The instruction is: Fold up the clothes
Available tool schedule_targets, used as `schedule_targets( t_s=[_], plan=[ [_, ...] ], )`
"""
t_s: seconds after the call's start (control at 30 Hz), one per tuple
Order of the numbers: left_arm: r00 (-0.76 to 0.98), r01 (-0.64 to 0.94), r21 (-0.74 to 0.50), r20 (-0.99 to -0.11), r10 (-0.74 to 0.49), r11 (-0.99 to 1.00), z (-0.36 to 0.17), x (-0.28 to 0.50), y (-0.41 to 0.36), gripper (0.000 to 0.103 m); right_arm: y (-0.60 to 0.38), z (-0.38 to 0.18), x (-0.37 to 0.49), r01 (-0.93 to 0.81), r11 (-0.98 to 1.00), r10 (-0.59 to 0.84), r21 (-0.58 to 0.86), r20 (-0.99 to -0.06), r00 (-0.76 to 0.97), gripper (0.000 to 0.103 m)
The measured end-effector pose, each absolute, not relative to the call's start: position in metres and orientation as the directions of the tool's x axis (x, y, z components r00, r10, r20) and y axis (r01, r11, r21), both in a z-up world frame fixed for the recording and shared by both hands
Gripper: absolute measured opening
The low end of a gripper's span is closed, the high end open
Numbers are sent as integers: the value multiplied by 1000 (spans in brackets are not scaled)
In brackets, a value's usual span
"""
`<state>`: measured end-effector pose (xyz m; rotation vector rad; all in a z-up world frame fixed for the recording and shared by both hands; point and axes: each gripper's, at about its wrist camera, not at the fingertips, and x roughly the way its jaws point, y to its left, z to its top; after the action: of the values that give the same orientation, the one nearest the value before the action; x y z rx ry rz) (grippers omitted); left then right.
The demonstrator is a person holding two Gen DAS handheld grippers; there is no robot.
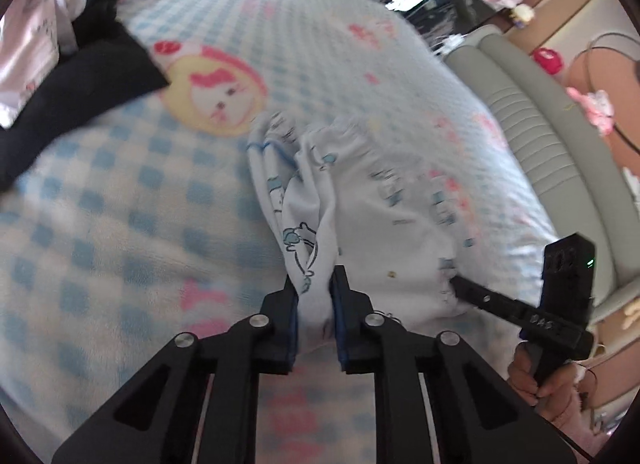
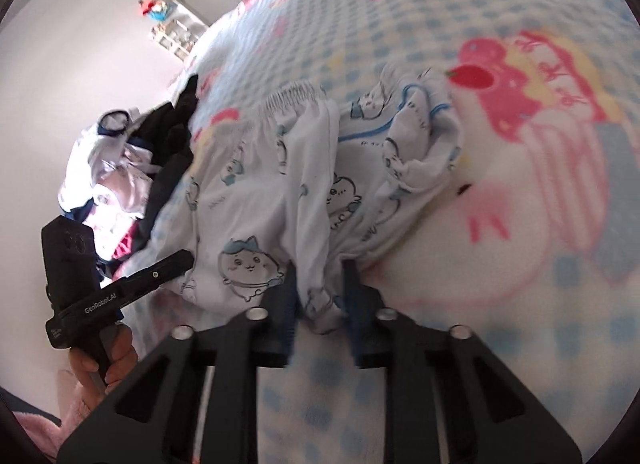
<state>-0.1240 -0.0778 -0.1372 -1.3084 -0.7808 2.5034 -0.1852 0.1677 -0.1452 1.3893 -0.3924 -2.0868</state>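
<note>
Your left tool [image 1: 314,284] and right tool [image 2: 320,276] each clench a bunch of the white printed garment [image 1: 384,200], which lies rumpled on the bed [image 1: 120,204]. Folding has barely begun; unfolded clothes [image 1: 60,48] wait at ten o'clock.

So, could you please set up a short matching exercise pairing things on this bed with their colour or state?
Things:
1. left gripper
2. dark garment
3. checked blanket
4. white printed garment

Descriptions:
A. blue and white squares with pink cartoon figures
B. bunched, held at two spots
C. shut on white fabric
D. black, lying beside a pile of pale clothes

Pairs: 1-C, 2-D, 3-A, 4-B
</note>
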Motion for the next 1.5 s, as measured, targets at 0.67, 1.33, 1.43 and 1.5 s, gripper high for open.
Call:
schedule_targets(
  t_s=[0.67, 1.33, 1.43, 1.5],
  plan=[
    [-510, 133, -643, -697, 504, -754, -164, -11, -83, 40, 209, -139, -57, 257, -807, -587, 532, -770, -248, 35],
    [-577, 244, -546, -746, 333, -801, -161, 0, -115, 0, 217, -148, -51, 189, -873, -487, 449, -816, -310, 9],
    [-633, 125, -556, -683, 366, -822, -137, 1, -101, 1, 224, -135, -46, 198, -860, -510, 470, -799, -319, 18],
    [-644, 41, -531, -662, 384, -847, -125, -6, -81, 1, 223, -119, -41, 240, -876, -481, 419, -794, -371, 19]
  ],
)
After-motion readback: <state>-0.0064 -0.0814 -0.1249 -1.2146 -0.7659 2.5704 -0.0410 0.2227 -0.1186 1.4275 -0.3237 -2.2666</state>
